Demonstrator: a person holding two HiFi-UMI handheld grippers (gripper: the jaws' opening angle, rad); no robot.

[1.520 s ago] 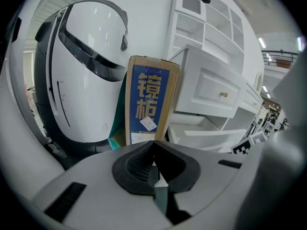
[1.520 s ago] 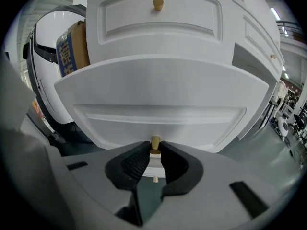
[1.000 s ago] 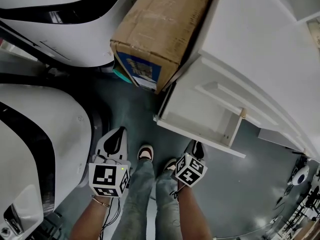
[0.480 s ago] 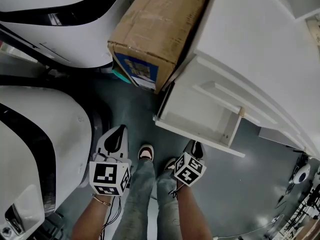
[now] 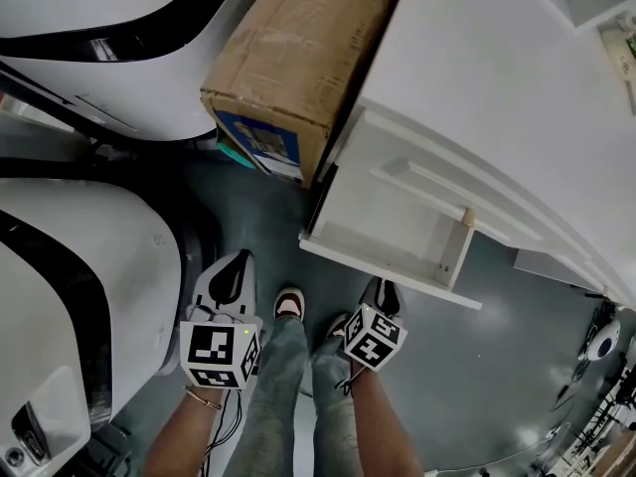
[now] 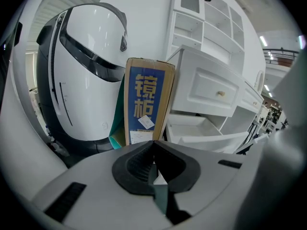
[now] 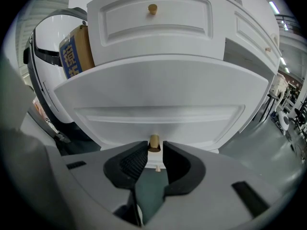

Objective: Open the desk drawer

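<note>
The white desk drawer [image 5: 383,217] stands pulled out below the desktop, its panelled front [image 7: 158,114] facing me. My right gripper [image 5: 383,294] sits at the middle of that front. Its jaws have just been opening, and the small brass knob [image 7: 154,143] stands between the fingertips of the right gripper [image 7: 154,150] without being pressed. My left gripper [image 5: 231,274] hangs to the left, apart from the desk; in its own view the left gripper [image 6: 153,150] has its tips together on nothing. A second drawer above keeps its knob [image 7: 152,7] untouched.
A tall cardboard box [image 5: 288,68] with a blue label leans against the desk's left side. Large white machines with black stripes [image 5: 89,296] crowd the left. The person's legs and shoes [image 5: 289,304] stand between the grippers on the grey floor.
Desk and box sit slightly further left in the head view, as the camera shifted. Both grippers keep their places.
</note>
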